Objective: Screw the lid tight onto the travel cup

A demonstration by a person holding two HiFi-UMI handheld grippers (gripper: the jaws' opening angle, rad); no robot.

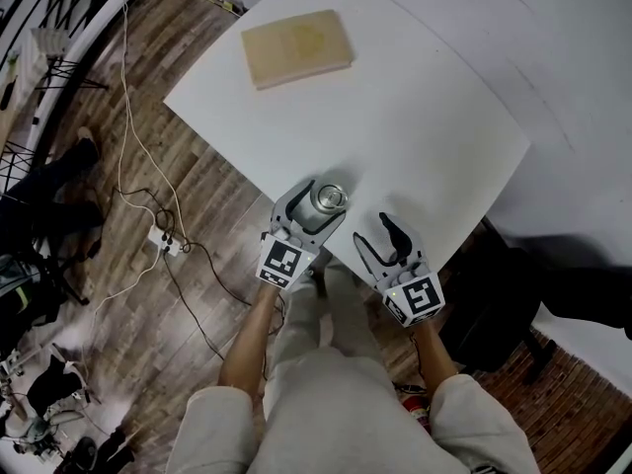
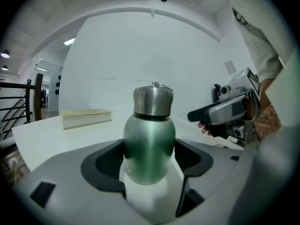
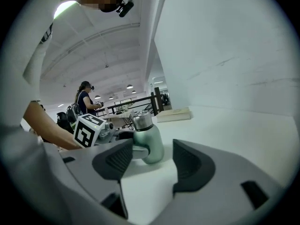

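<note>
A green travel cup [image 1: 331,198] with a steel lid [image 2: 153,101] stands upright near the front edge of the white table [image 1: 425,117]. My left gripper [image 1: 324,205] is shut on the cup's body [image 2: 149,142], with its dark pads pressed on both sides below the lid. The lid sits on the cup's neck. My right gripper [image 1: 371,228] hangs just right of the cup, open, with nothing between its jaws. In the right gripper view the cup [image 3: 149,144] stands beyond the open jaws, slightly left, with the left gripper's marker cube [image 3: 87,130] beside it.
A tan book [image 1: 296,47] lies flat at the table's far side. The table's corner edge runs right under both grippers. Cables and a power strip [image 1: 164,241] lie on the wooden floor to the left. Another person [image 3: 86,97] stands far off.
</note>
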